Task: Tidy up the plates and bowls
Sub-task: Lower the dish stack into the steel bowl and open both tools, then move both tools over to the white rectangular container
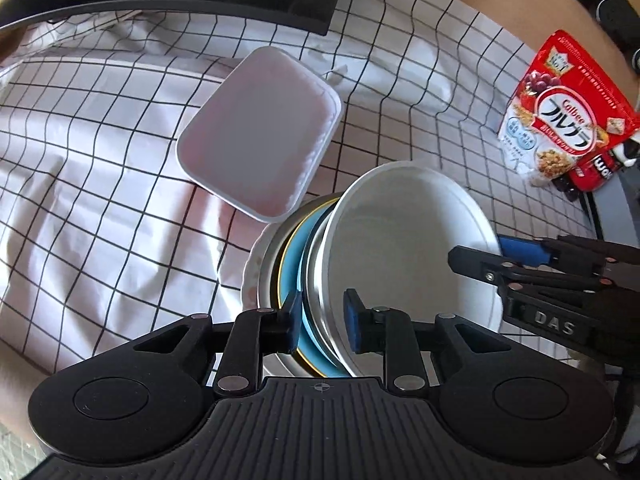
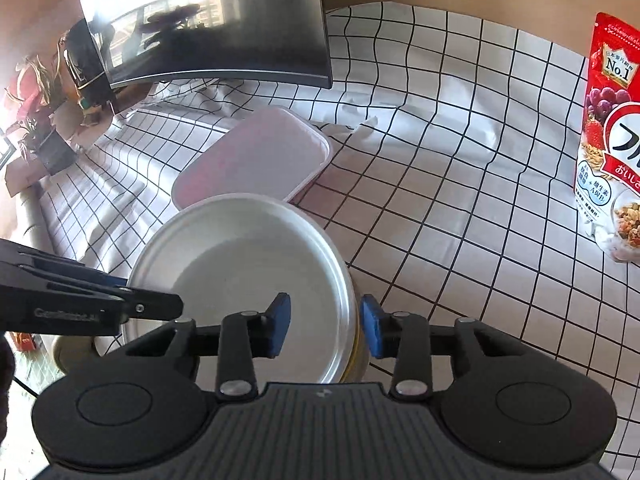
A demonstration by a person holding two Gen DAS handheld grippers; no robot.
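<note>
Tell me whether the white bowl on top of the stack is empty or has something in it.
Empty. The white bowl shows only a bare, smooth inside in both wrist views, right down to its bottom, with no food or liquid in it.

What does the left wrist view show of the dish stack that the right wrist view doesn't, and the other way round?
Only the left wrist view shows the layers under the white bowl: a blue plate with a gold rim and a scalloped white plate at the bottom. Only the right wrist view shows the potted plant beside the dark monitor. Both show the white bowl, the pink rectangular container, the red granola bag, the checked tablecloth, and the left tongs and right tongs at opposite sides of the stack.
</note>
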